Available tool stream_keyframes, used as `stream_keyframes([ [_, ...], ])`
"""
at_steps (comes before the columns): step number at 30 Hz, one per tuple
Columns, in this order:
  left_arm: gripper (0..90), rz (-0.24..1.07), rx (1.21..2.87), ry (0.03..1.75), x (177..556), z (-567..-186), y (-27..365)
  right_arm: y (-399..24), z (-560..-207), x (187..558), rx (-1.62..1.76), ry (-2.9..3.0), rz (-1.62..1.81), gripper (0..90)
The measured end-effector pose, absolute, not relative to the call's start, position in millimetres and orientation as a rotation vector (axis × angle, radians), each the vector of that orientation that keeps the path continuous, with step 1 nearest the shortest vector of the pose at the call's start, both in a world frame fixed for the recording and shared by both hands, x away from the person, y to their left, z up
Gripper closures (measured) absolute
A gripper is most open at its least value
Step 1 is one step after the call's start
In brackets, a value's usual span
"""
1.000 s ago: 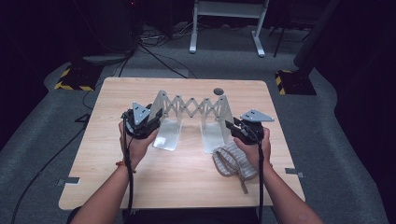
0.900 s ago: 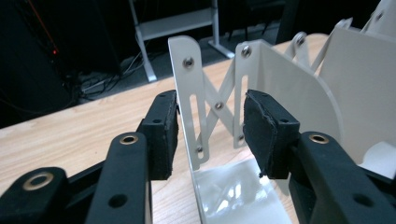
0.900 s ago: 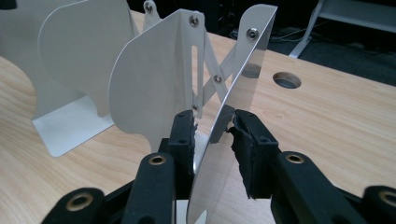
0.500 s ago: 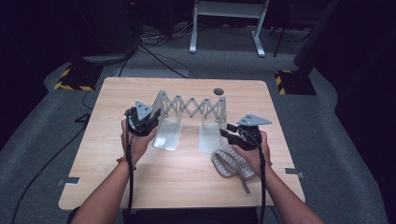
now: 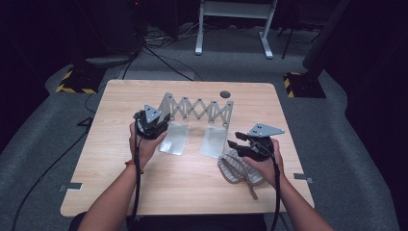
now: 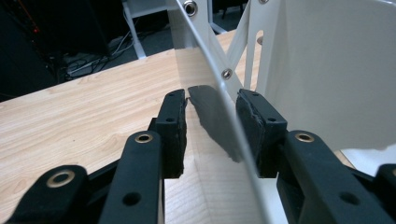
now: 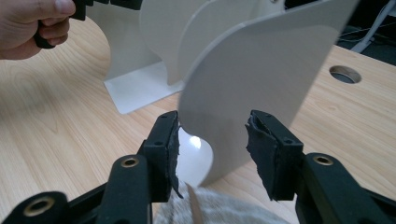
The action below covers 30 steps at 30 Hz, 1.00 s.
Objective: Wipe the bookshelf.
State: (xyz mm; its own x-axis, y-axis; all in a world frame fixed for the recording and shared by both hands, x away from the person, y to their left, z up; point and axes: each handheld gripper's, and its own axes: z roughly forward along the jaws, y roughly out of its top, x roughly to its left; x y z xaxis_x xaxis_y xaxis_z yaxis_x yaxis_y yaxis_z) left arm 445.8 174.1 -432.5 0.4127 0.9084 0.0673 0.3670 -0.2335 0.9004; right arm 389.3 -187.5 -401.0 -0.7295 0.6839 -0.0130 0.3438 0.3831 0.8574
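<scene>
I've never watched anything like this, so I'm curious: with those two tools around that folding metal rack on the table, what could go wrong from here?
1. The left tool straddles a thin end plate of the white expandable metal rack with a gap at each pad; closing off-centre might let the plate slip.
2. The right tool stands open around the other end plate, so a pull from one side alone might skew the rack.
3. The grey knitted cloth beneath the right tool could snag.

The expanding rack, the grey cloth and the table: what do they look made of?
Rack: likely painted sheet metal, thin smooth off-white plates with riveted scissor links. Cloth: soft ribbed knit or terry, grey. Table: pale wood-grain top, probably laminate.
</scene>
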Motion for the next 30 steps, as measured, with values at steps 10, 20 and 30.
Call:
stream_keyframes([
  [10, 87.9, 0.804, 1.765, 1.123, 451.2, -434.1, 186.6, -227.9, -409.3, 388.2, 0.933, 2.309, 1.193, 49.8],
  [20, 87.8, 0.748, 1.839, 1.011, 448.7, -432.2, 208.9, -231.0, -453.7, 376.7, 0.930, 2.498, 1.072, 38.1],
  [30, 59.4, 0.778, 1.774, 0.959, 421.6, -415.6, 205.0, -229.6, -480.5, 382.3, 0.955, 2.522, 0.952, 33.3],
])
